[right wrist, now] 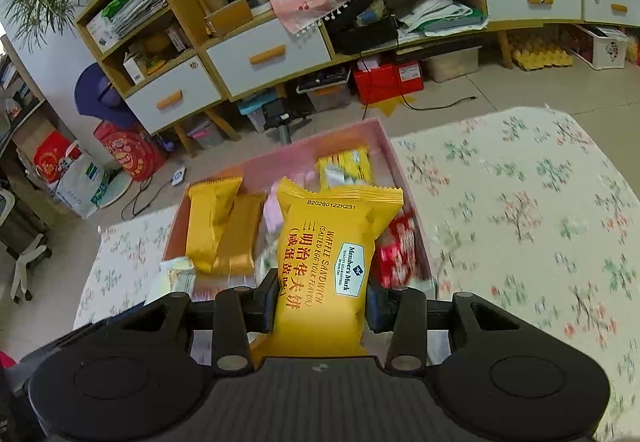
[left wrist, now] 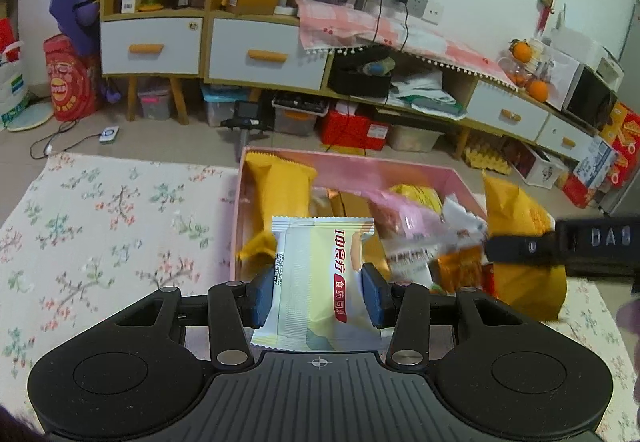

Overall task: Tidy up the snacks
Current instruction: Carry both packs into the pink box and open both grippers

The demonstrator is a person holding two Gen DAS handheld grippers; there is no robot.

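Both tools hold packets over the pink box (left wrist: 440,167) w/ its snack pile: left tool (left wrist: 318,292) pinches a white packet (left wrist: 316,282), right tool (right wrist: 318,300) a yellow waffle packet (right wrist: 328,262); slick wrappers, prob. thin grip, could slip or tools collide.

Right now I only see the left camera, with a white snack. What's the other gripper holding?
Observer: The right gripper is shut on a yellow waffle sandwich pack.
Operator: Is it over the box?
Observer: Yes, over the pink box.
Operator: What's at the box's right side?
Observer: A red-and-white packet lies against the right wall.
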